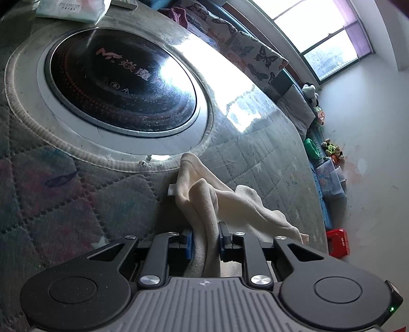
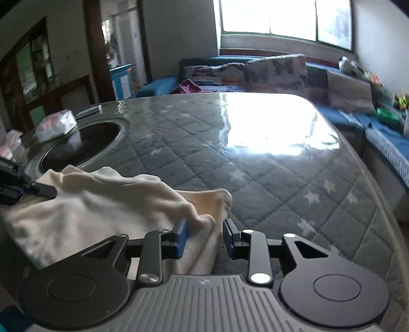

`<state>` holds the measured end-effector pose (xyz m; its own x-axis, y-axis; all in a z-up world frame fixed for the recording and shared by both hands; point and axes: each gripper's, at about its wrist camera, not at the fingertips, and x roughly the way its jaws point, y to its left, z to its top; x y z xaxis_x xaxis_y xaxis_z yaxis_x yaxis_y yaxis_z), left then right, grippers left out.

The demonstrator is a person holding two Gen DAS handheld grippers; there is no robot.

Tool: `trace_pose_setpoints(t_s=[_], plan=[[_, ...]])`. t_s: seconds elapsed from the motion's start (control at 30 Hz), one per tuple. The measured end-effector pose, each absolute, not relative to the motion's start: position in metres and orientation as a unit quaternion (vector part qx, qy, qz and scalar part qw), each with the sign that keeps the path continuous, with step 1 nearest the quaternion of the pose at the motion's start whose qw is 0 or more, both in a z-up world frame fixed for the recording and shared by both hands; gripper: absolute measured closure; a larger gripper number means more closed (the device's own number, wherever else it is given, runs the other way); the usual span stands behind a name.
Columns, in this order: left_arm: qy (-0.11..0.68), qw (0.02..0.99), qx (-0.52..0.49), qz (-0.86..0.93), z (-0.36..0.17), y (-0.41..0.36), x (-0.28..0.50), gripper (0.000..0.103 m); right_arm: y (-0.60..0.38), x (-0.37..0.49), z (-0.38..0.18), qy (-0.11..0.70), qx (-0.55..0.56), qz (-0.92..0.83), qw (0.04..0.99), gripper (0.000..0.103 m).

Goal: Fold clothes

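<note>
- Left wrist view: the left gripper [image 1: 205, 238] is clenched on a bunched fold of the cream cloth [image 1: 204, 194], both blue pads pressed against the fabric.
- The cloth runs forward from the jaws and drapes onto the quilted table cover [image 1: 263, 163], its far tip near the rim of the round black cooktop [image 1: 122, 79] set into the table.
- Right wrist view: the right gripper [image 2: 203, 237] has its jaws parted; a fold of the cloth [image 2: 107, 201] lies between them, touching the left pad, with a gap to the right pad.
- The cloth spreads leftward across the cover [image 2: 255, 163] to the left gripper's finger [image 2: 43, 190] at the picture's edge.
- Beyond the table stand butterfly-print cushions [image 2: 276, 69] under a bright window [image 2: 283, 18].
</note>
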<state>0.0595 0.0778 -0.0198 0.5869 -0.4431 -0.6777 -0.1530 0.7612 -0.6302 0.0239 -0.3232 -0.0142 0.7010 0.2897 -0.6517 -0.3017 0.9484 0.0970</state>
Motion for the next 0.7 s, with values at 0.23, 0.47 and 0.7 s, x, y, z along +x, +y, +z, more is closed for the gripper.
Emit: trace_pose_setpoints(t_s=[0.23, 0.47, 0.7], plan=[[0.444, 0.829, -0.326, -0.092, -0.02, 0.076, 0.062, 0.082, -0.329, 0.026, -0.018, 0.354, 0.028, 0.169, 0.919, 0.072], [0.443, 0.834, -0.316, -0.094, -0.018, 0.076, 0.061, 0.082, -0.324, 0.023, -0.017, 0.348, 0.037, 0.182, 0.919, 0.087], [0.439, 0.844, -0.294, -0.099, -0.011, 0.071, 0.063, 0.085, -0.326, 0.014, -0.007, 0.322, 0.046, 0.172, 0.93, 0.093]])
